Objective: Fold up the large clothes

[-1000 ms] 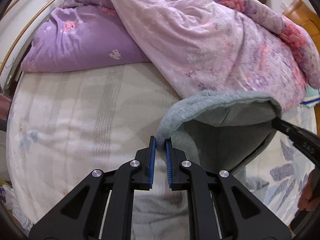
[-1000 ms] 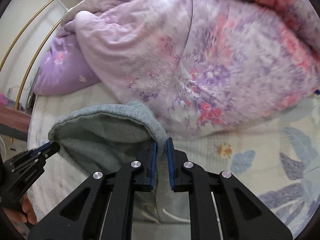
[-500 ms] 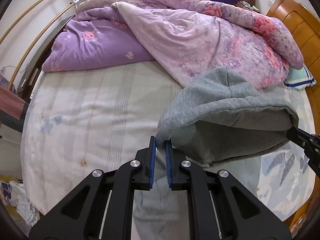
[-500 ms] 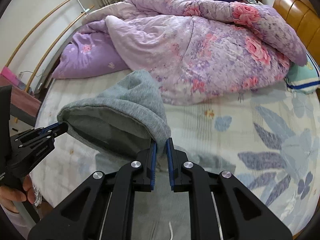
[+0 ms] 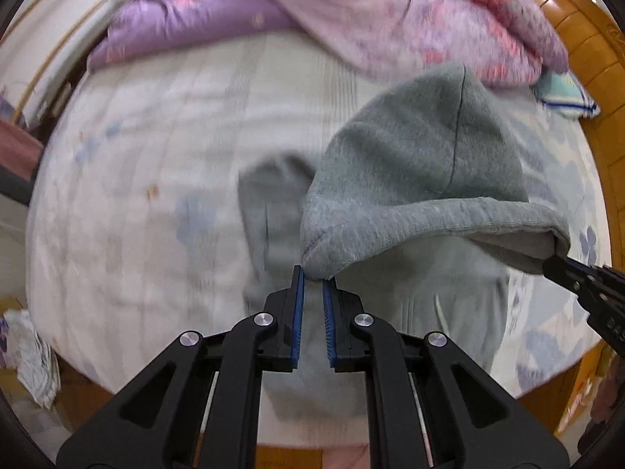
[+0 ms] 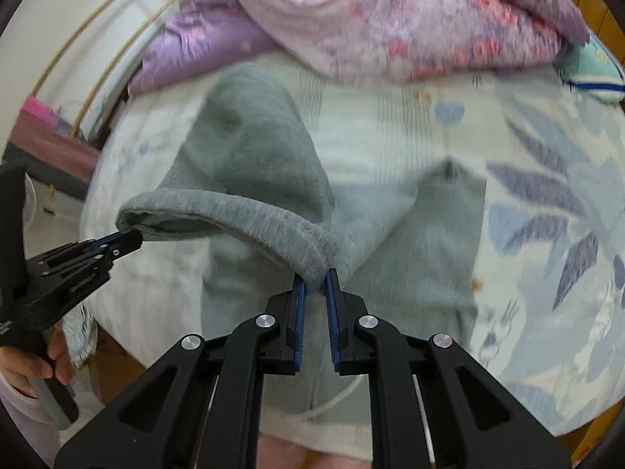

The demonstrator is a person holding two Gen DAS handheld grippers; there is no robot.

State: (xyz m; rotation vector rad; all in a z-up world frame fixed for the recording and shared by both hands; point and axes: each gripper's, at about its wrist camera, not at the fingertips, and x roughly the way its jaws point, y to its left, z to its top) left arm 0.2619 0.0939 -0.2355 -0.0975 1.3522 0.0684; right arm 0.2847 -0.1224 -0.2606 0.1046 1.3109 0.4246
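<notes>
grey hoodie [image 5: 414,164] hood stretched between left gripper [image 5: 313,282] and right gripper [image 6: 315,282], both clamping its rim

Soft, even indoor light — no glare.
The bed sheet [image 5: 136,203] and quilt [image 6: 410,19] were motion-blurred; fisheye edges curved into black corners.
</notes>
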